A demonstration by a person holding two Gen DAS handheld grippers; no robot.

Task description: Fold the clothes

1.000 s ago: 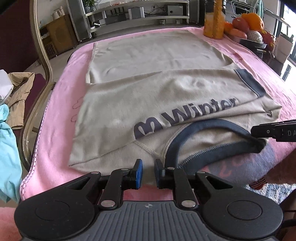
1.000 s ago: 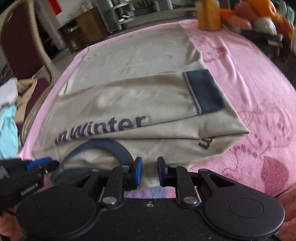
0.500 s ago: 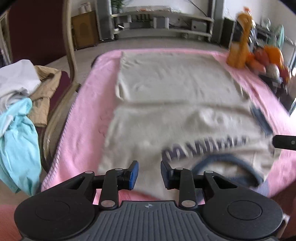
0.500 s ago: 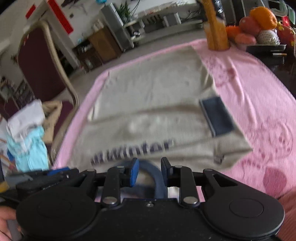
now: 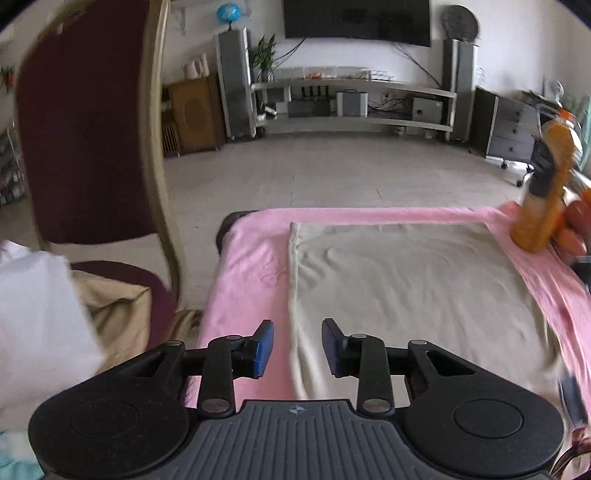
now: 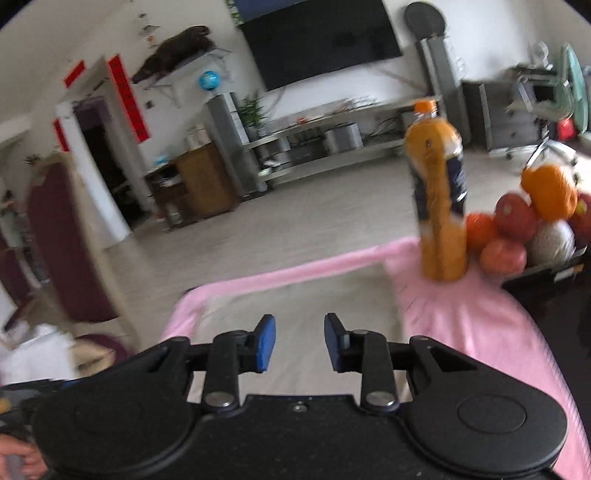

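Home living room, wall television [image 5: 356, 16], media shelf [image 5: 354, 105], tall speakers [image 5: 236, 81], dining chair [image 5: 85, 140], fruit [image 6: 532, 225]

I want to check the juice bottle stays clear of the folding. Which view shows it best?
The right wrist view: the orange juice bottle stands whole, cap to base, on the pink blanket. The left wrist view shows it blurred at the right edge.

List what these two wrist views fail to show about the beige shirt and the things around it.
- Beige shirt: its near part, left wrist view, is hidden behind the left gripper; the right gripper hides it likewise.
- Bottle: label unreadable, right wrist view, motion blur.
- Clothes pile on the chair: cut off by the left edge and blurred.
- Fruit: partly cut off by the right edge.
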